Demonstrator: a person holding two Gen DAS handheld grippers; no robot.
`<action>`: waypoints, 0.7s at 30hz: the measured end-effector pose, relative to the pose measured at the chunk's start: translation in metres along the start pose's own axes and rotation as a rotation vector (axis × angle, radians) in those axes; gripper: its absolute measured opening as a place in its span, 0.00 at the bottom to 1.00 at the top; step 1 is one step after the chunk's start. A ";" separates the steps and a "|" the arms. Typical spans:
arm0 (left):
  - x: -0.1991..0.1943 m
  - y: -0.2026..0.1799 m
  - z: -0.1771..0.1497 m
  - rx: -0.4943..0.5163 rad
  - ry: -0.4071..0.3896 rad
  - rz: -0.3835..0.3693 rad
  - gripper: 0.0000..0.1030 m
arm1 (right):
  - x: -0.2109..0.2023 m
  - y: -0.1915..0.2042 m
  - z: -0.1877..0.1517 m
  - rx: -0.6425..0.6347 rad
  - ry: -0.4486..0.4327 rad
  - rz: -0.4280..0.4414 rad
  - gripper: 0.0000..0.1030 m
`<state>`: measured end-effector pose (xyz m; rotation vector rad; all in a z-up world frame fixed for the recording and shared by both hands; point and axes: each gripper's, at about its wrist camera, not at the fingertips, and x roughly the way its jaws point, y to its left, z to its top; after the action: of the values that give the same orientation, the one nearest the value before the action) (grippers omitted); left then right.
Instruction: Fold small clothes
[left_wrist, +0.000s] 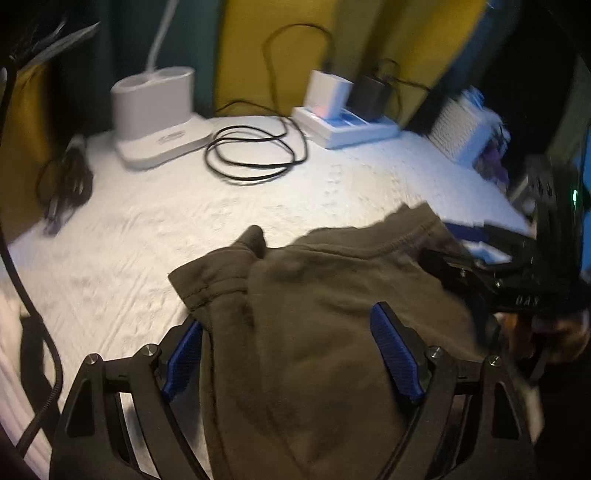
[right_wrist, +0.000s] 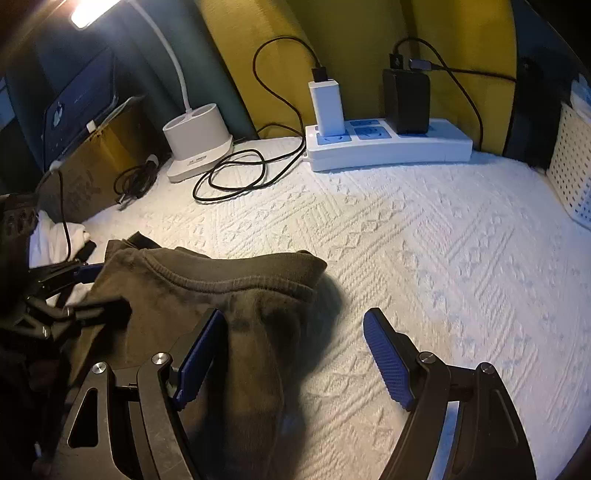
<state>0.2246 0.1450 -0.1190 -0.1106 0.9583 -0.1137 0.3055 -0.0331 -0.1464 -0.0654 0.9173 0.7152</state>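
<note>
1. We judge the dark olive-brown knit garment (left_wrist: 332, 295) to be light, soft and limp. It will sag and bunch rather than hold a crease, so each fold likely needs smoothing flat.
2. Best hold, in our view: the thick ribbed hem or collar band (right_wrist: 236, 282). Its doubled, stitched edge should pinch firmly, whereas the single layer may slide off the pads.
3. Look: matte, fleece-like cloth, crumpled, with one stitched cuff or corner (left_wrist: 207, 284) turned up at centre left of the left wrist view. Whether it is a shirt or shorts we cannot tell.
4. Place: it lies in a heap on the white textured bedspread (right_wrist: 443, 240), in the lower centre of the left view and the lower left of the right view.
5. Left gripper (left_wrist: 291, 354): jaws spread wide, cloth draped between the blue pads (left_wrist: 397, 350), not pinched.
6. Right gripper (right_wrist: 295, 358): jaws also apart. Its left pad (right_wrist: 199, 358) touches the garment's edge and the other stands over bare bedspread.
7. Upper frame, well apart from the cloth: a white power strip (right_wrist: 388, 147), a coiled black cable (right_wrist: 232, 177) and a white lamp base (right_wrist: 199, 144).
</note>
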 end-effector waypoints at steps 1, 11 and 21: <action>0.000 -0.001 -0.001 0.023 -0.001 0.012 0.79 | 0.001 0.002 -0.001 -0.014 -0.004 -0.008 0.77; 0.001 -0.014 -0.004 0.032 -0.036 0.038 0.36 | 0.010 0.023 0.000 -0.096 -0.002 -0.029 0.61; -0.009 -0.023 -0.005 0.022 -0.077 0.015 0.24 | 0.012 0.032 0.000 -0.114 -0.009 -0.001 0.26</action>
<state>0.2141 0.1229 -0.1112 -0.0869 0.8808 -0.1058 0.2909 -0.0025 -0.1476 -0.1628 0.8674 0.7662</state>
